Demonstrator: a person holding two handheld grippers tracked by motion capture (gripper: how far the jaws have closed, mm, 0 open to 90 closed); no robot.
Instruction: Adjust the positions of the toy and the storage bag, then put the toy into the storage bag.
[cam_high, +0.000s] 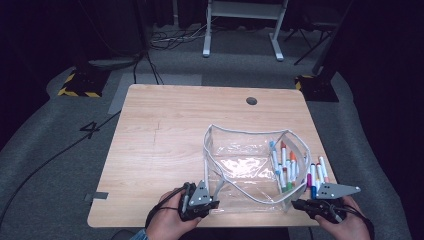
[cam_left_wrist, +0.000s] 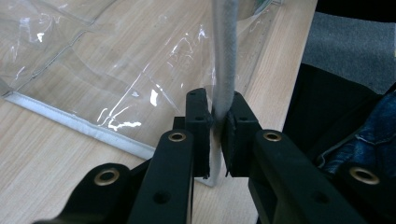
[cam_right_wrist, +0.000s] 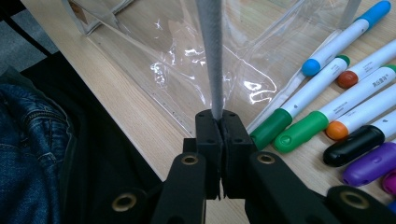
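From above, a clear plastic pouch (cam_high: 250, 162) with grey fabric trim sits lower right on the wooden table (cam_high: 165, 145), markers (cam_high: 286, 165) blurring inside. The left gripper (cam_left_wrist: 216, 122) clamps the trim. The right gripper (cam_right_wrist: 219, 123) pinches it too, glossy markers cropped at right.

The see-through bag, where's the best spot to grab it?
Grab the clear bag by its grey fabric rim, coming from the table's near edge. The rim is a firm, thin strip that stands up between the jaws; the plastic walls look slippery. Both hand-held grippers, left and right, pinch it there.
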